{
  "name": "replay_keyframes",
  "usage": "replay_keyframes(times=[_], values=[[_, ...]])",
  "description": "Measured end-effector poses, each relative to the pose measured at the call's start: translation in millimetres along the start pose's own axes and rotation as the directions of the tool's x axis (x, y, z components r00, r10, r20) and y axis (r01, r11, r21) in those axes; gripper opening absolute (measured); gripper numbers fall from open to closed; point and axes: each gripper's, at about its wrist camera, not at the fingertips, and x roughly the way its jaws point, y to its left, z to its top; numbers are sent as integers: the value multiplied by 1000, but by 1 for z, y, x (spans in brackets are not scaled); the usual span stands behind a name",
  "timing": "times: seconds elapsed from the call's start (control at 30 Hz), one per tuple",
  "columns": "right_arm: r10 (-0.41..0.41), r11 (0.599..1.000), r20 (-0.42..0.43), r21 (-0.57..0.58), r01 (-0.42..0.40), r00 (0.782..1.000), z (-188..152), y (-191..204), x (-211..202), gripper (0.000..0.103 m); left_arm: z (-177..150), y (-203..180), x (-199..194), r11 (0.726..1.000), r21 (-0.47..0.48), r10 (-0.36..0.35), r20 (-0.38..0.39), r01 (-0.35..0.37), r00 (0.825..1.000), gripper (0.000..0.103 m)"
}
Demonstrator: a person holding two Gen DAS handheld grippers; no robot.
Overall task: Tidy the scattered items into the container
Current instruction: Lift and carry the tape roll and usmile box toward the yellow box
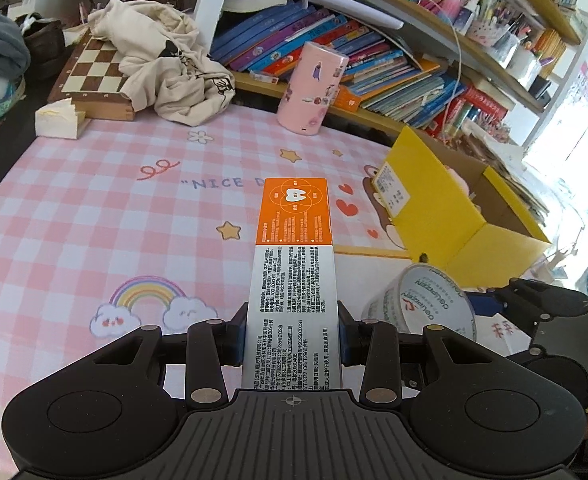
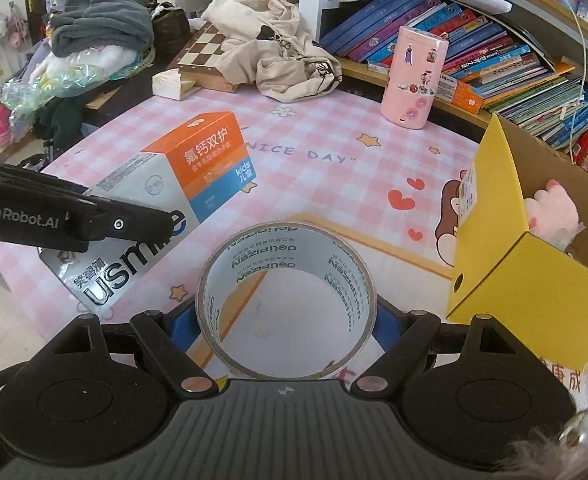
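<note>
Toothpaste box [image 1: 292, 280] clamped in left tool [image 1: 292, 330]; tape roll [image 2: 286, 300] in right tool [image 2: 286, 330].

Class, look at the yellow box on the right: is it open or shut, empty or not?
Open and not empty. The yellow box has its flap raised, and a pink soft toy shows inside. How full it is cannot be told.

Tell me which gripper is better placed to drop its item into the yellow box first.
Right. The right gripper holds the tape right beside the yellow box; the left gripper, gripping the toothpaste box, is farther away.
</note>
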Motion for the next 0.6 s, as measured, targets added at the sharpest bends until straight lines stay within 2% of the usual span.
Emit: replay_keyframes(times=[0.27, 0.6], values=[[-30, 999, 24, 25, 29, 999, -10, 12, -19, 83, -11, -1, -18, 999, 6, -35, 14, 35, 999, 38], [-98, 988, 0, 116, 97, 995, -30, 4, -35, 83, -18, -12, -15, 994, 52, -93, -19, 93, 996, 38]])
